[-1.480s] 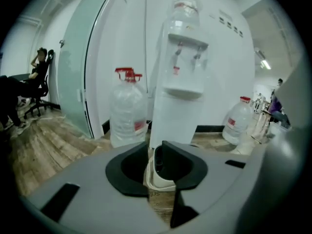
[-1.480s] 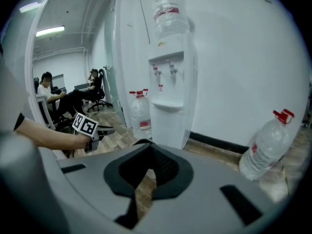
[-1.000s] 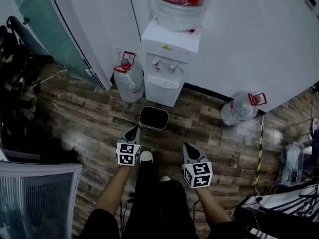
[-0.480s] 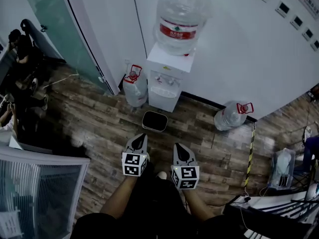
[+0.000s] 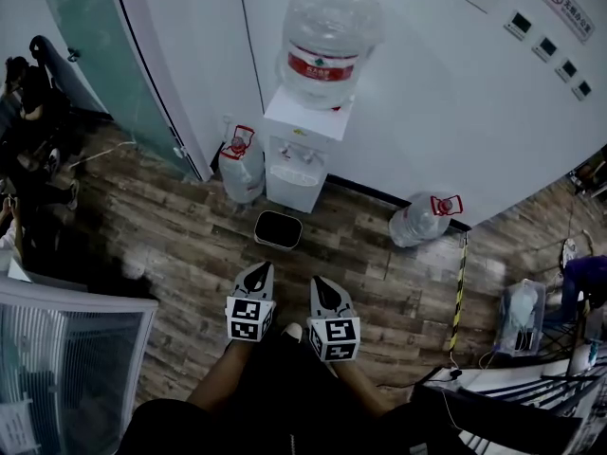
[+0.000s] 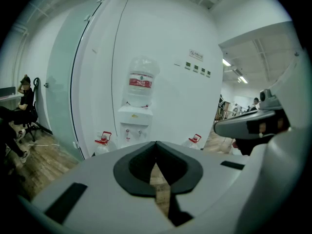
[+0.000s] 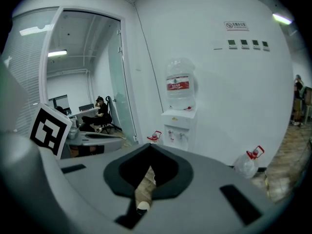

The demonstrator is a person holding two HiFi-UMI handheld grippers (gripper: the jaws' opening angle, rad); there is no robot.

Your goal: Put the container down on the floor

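The container [image 5: 278,228] is a small dark bin with rounded corners. It stands on the wooden floor just in front of the water dispenser [image 5: 302,154], seen only in the head view. My left gripper [image 5: 257,271] is shut and empty, held above the floor on the near side of the container. Close beside it on the right, my right gripper [image 5: 325,285] is also shut with nothing in it. In the left gripper view the left gripper [image 6: 156,145] has its jaws meeting at the tips. The right gripper [image 7: 148,147] looks the same in its own view. Neither touches the container.
A big water bottle [image 5: 324,41] tops the dispenser. A jug with a red handle [image 5: 239,164] stands to its left, and another jug [image 5: 420,218] lies to its right by the wall. A glass door [image 5: 95,55], a seated person [image 5: 24,102] and a mesh chair [image 5: 66,368] are at left.
Both grippers have risen and drawn back from the container, and now sit closer together. The container stays on the floor and looks smaller as the view lifts.
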